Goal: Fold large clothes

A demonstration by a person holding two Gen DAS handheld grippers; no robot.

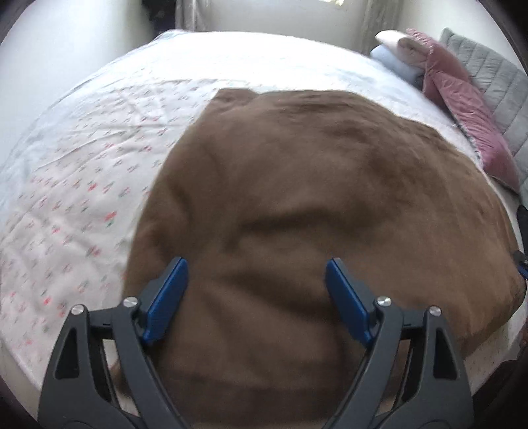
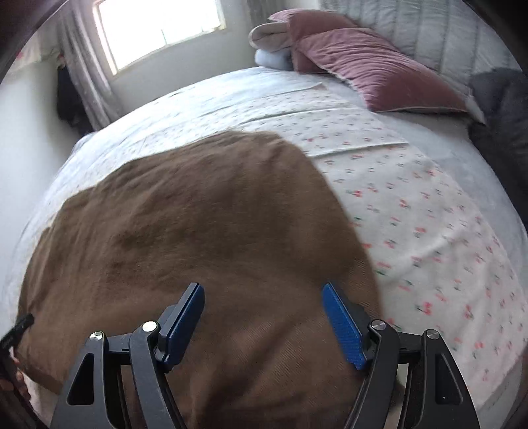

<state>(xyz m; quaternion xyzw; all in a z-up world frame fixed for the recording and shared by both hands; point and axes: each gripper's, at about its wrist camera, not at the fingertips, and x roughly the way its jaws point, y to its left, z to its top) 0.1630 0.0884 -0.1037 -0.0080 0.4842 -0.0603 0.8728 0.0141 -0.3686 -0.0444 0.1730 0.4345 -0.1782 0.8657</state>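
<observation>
A large brown fleece cloth [image 1: 297,204] lies spread flat on the bed, its near edge running under both cameras. My left gripper [image 1: 257,267] hangs above the near left part of it, jaws wide apart with only cloth surface showing far below between the blue pads [image 1: 166,297]. In the right wrist view the same brown cloth [image 2: 204,231] fills the lower left. My right gripper [image 2: 264,293] stands open over its near right part, close to the cloth's right edge, with nothing pinched between its fingers [image 2: 343,326].
The bed carries a white sheet with small flowers [image 2: 429,231]. Pink pillows [image 2: 373,72] and folded pale bedding [image 2: 274,43] lie by a grey padded headboard [image 2: 429,29]. A window [image 2: 161,29] and curtain stand beyond the bed's far side. A dark grey cushion [image 2: 505,109] sits at the right.
</observation>
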